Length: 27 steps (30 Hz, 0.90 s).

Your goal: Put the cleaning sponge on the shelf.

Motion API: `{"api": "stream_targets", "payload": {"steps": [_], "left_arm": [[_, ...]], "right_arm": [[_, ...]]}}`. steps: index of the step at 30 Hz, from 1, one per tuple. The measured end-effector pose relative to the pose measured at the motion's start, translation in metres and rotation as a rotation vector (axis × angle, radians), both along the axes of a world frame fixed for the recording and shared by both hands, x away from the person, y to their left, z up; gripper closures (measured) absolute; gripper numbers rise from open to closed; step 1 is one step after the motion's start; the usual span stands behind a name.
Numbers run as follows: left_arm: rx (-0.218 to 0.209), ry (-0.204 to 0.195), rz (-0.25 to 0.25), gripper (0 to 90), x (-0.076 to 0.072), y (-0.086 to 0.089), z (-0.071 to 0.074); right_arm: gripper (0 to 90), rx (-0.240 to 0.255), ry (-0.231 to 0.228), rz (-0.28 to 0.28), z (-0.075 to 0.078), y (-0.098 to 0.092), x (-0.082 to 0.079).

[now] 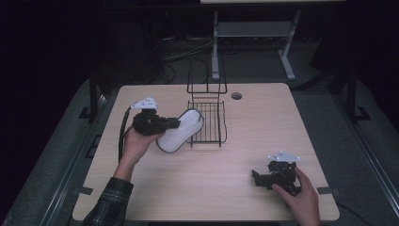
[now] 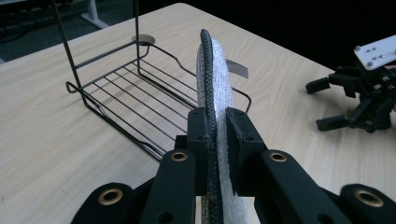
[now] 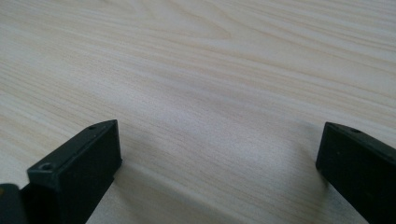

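Note:
A white padded mitt with a dark trimmed edge hangs in the air, its far end over the left rim of a black wire rack. My left gripper is shut on the mitt's edge; in the left gripper view the mitt stands on edge between the two pads, beside the wire rack. My right gripper rests low over the table at the front right, open, with bare wood between its jaws. From the left gripper view the right gripper shows far off at the right.
The light wood table has a round grommet hole behind the rack. The rack's tall wire back rises at its far end. A desk frame and cables lie on the dark floor beyond.

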<state>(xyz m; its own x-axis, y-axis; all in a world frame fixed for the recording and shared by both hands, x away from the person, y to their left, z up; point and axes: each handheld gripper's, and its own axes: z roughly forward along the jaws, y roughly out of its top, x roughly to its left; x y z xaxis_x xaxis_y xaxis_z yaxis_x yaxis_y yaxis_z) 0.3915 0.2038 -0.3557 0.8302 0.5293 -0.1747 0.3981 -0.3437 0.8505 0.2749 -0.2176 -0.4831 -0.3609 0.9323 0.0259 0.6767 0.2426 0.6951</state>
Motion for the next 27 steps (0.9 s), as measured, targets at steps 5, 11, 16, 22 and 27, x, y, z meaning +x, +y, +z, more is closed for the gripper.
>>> {"api": "stream_targets", "payload": {"steps": [5, 11, 16, 22, 27], "left_arm": [[-0.002, 0.002, -0.001, 80.2, 0.008, -0.006, 0.0], [-0.006, 0.008, 0.008, 80.2, 0.02, -0.013, -0.001], [-0.02, 0.011, 0.005, 80.2, 0.029, -0.02, -0.001], [-0.02, 0.017, -0.001, 80.2, 0.039, -0.032, -0.006], [-0.026, 0.024, -0.002, 80.2, 0.048, -0.042, -0.008]], "right_arm": [[0.0, 0.0, 0.0, 0.0, 0.0, 0.0, 0.0], [0.0, 0.0, 0.0, 0.0, 0.0, 0.0, 0.0], [0.0, 0.0, 0.0, 0.0, 0.0, 0.0, 0.0], [0.0, -0.001, 0.0, 0.0, 0.0, 0.0, 0.0], [0.0, 0.0, 0.0, 0.0, 0.0, 0.0, 0.0]]}}
